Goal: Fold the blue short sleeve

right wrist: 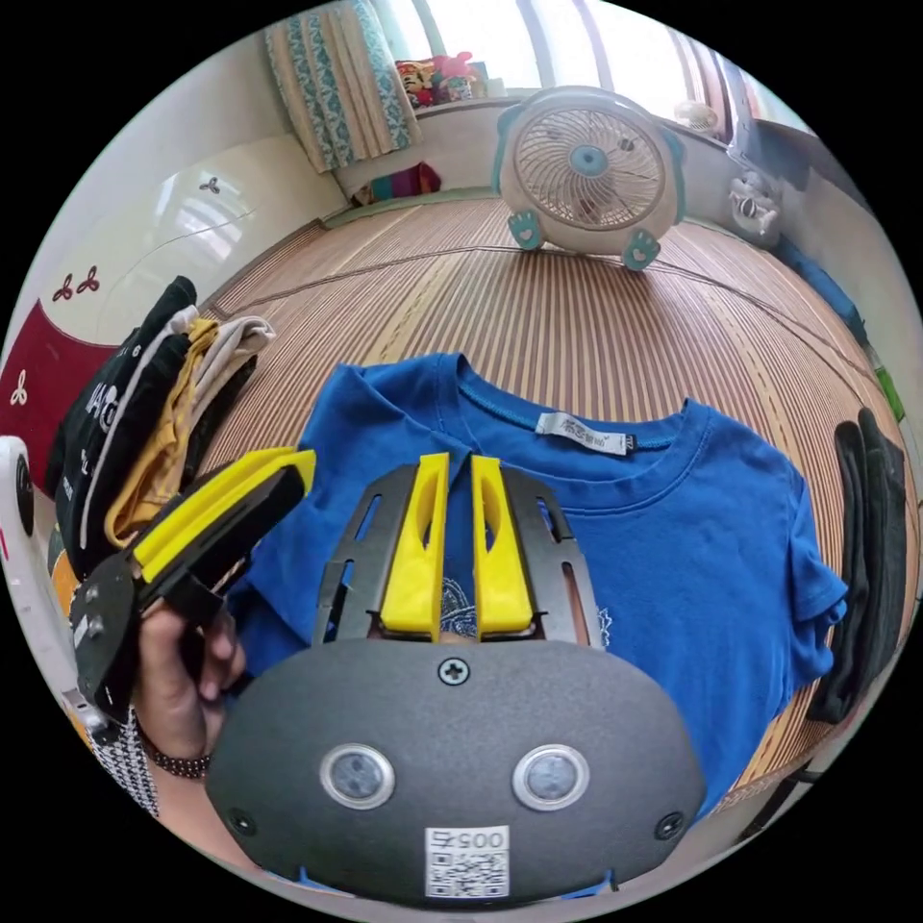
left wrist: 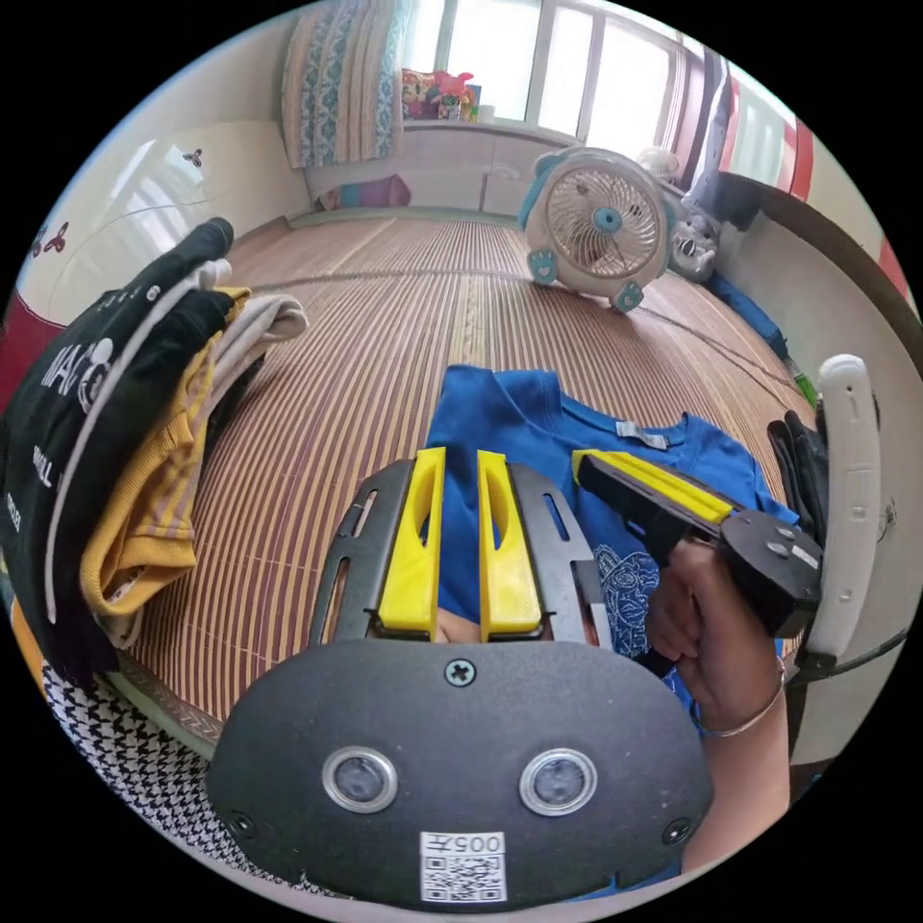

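The blue short sleeve shirt [left wrist: 500,423] [right wrist: 692,538] lies spread flat on a striped bamboo mat [right wrist: 577,317], collar and white label pointing away from me, its print facing up. My left gripper [left wrist: 461,454] hovers over the shirt's left side, its yellow jaws close together with nothing between them. It also appears in the right gripper view as the left gripper [right wrist: 308,461], held in a hand. My right gripper [right wrist: 460,460] hangs over the chest just below the collar, jaws together and empty. The left gripper view shows the right gripper [left wrist: 577,460] from the side, jaws together.
A stack of folded black, yellow and beige clothes [left wrist: 144,433] [right wrist: 163,423] sits at the mat's left edge. A dark garment [right wrist: 870,558] lies to the right of the shirt. A small fan [left wrist: 601,226] [right wrist: 586,168] stands at the far side of the mat.
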{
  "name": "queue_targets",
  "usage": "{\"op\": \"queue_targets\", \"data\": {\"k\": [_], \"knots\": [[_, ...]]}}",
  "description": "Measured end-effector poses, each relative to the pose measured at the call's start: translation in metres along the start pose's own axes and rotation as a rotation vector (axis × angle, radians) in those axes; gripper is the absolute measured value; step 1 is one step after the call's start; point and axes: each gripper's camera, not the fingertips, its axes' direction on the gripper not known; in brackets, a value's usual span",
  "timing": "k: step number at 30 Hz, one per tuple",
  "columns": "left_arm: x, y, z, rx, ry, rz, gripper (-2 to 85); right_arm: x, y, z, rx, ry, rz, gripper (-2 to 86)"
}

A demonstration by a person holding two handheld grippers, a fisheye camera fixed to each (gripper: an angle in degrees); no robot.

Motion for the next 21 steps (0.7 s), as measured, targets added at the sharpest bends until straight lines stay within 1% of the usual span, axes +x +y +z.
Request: {"op": "queue_targets", "data": {"k": [1,4,7,11,16,21], "knots": [[0.0,0.001,-0.006,0.037,0.014,0.0,6.6,0.0,0.0,-0.002,0.004,-0.013,-0.012,0.7],[-0.001,-0.003,-0.019,0.066,0.059,-0.006,6.8,0.006,0.001,-0.008,0.023,-0.048,-0.001,-0.5],[0.001,-0.021,-0.029,0.098,0.056,-0.007,6.7,0.017,-0.001,-0.012,0.024,-0.105,0.031,-0.8],[0.011,-0.048,-0.014,-0.003,-0.019,0.023,6.7,0.027,0.0,-0.012,0.008,-0.142,0.068,-0.9],[0.008,-0.046,0.042,-0.108,0.045,-0.031,6.6,0.026,0.002,-0.012,-0.001,-0.134,0.053,-0.9],[-0.002,-0.044,0.057,-0.094,0.058,-0.072,6.2,0.021,0.009,-0.015,0.002,-0.107,0.028,-0.9]]}}
